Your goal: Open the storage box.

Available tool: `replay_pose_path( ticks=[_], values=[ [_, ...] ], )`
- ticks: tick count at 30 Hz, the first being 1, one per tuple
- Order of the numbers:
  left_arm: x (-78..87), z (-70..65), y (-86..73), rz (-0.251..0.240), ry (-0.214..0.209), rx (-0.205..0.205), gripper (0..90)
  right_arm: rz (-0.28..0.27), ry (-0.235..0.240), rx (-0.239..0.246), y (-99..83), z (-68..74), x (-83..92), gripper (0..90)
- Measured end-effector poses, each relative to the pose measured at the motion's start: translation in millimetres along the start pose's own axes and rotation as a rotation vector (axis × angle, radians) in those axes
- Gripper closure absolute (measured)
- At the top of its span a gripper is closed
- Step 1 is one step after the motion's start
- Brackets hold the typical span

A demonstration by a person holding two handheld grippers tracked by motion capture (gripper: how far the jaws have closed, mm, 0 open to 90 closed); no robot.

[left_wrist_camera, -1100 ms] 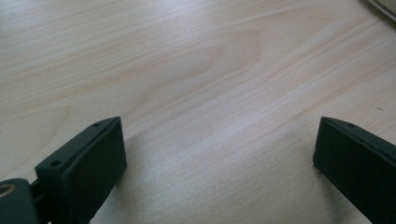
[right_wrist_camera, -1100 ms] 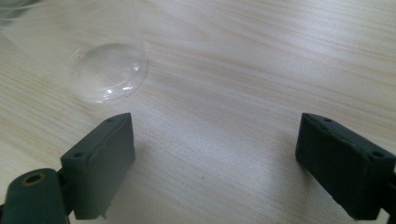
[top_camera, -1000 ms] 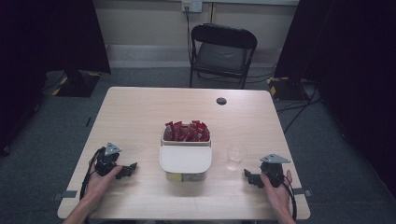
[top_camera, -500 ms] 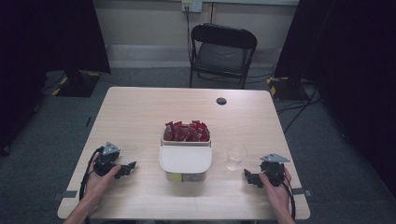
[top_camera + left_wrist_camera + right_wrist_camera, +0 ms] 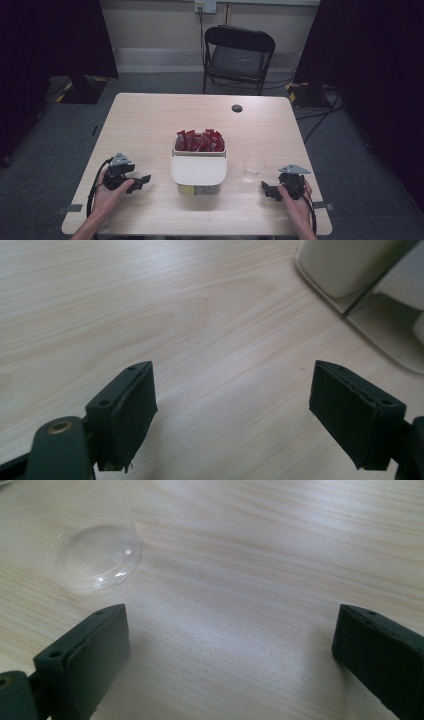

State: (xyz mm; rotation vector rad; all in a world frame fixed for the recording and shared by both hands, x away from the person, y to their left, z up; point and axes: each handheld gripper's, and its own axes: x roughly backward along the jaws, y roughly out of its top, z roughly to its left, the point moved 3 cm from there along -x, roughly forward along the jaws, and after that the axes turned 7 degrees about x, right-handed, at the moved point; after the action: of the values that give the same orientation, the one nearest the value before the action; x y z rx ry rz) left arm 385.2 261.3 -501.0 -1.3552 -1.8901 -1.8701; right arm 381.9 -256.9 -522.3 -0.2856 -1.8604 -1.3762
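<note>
A white tub (image 5: 176, 148) of red packets (image 5: 200, 141) stands mid-table, and a white lid (image 5: 198, 171) rests against its near side. To its right stands a clear empty cup (image 5: 251, 169), whose base (image 5: 95, 555) lies ahead of my right gripper, towards the left. Held in a hand at the near left, my left gripper (image 5: 141, 181) (image 5: 240, 425) is open over bare wood and points at the tub (image 5: 350, 270). My right gripper (image 5: 267, 191) (image 5: 230, 655) rests at the near right. Its jaws have just been opening and stand wide with nothing between them.
The light wooden table (image 5: 150, 125) has a small black disc (image 5: 237, 108) near its far edge. A black folding chair (image 5: 237, 55) stands beyond the table. Dark curtains hang on both sides.
</note>
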Motion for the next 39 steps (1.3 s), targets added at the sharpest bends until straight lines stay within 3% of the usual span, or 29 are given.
replay_pose_path(
  ticks=[11,16,27,39],
  values=[
    [2.3,-16.3,3.0,-0.018,-0.074,-0.007,18.6,0.000,0.000,0.000,0.0,0.0,0.0,1.5],
    [0.1,-27.9,4.3,-0.011,-0.115,-0.040,18.7,0.000,0.000,0.000,0.0,0.0,0.0,1.5],
    [0.0,-41.7,8.6,-0.037,-0.178,-0.042,18.6,0.000,0.000,0.000,0.0,0.0,0.0,1.4],
    [-1.7,-61.6,9.2,-0.018,-0.220,-0.091,18.5,0.000,0.002,0.002,0.0,-0.2,0.0,1.5]
  ],
)
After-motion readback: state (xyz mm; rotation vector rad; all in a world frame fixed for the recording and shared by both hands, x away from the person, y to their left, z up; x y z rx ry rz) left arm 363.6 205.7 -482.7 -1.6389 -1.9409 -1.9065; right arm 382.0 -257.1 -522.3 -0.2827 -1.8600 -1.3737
